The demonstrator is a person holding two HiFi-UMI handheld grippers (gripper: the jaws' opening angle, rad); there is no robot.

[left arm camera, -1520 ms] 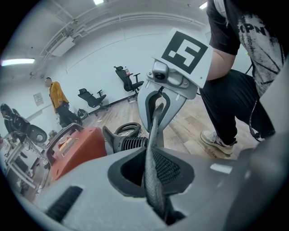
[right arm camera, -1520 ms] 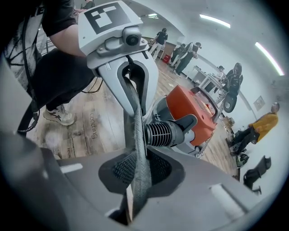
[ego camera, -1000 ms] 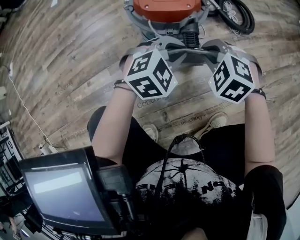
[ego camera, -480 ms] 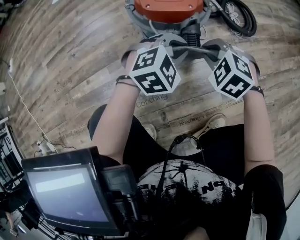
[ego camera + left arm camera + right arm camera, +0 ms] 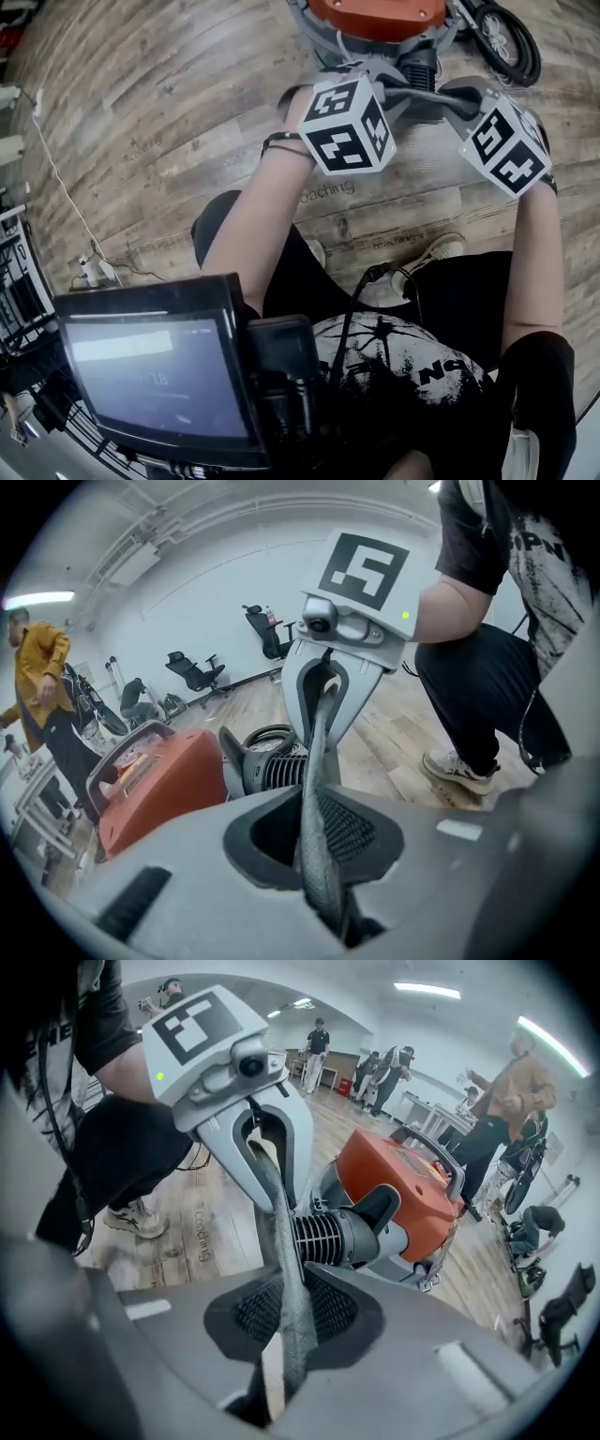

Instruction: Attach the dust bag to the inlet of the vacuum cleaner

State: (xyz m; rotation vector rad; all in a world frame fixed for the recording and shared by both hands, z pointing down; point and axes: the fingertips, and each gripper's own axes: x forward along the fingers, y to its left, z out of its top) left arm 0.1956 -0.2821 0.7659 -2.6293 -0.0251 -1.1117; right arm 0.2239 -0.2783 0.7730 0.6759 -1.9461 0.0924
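Closest to me was a screen [image 5: 150, 375] by my chest. Below it, my shoes [image 5: 436, 251] stood on the wooden floor [image 5: 169, 141].

Past my feet I held out both tools. My left gripper [image 5: 317, 855] was squeezed almost all the way shut. Its jaws pinched one edge of the grey dust bag [image 5: 314, 761]. My right gripper [image 5: 284, 1335] was nearly shut too. It pinched the other edge of the bag, next to a pale stiff strip [image 5: 272, 1384]. The bag was pulled flat and tight between the two grippers, up off the floor. Both grippers pointed down and away from me.

Just behind the bag was the orange vacuum cleaner [image 5: 403, 1180]. Its black ribbed inlet [image 5: 333, 1237] poked out toward the bag and was very near it. I could not tell if they touched. A black hose [image 5: 527, 47] lay coiled beside the vacuum.

Far across the room were some people [image 5: 502, 1101] and black office chairs [image 5: 192, 672].
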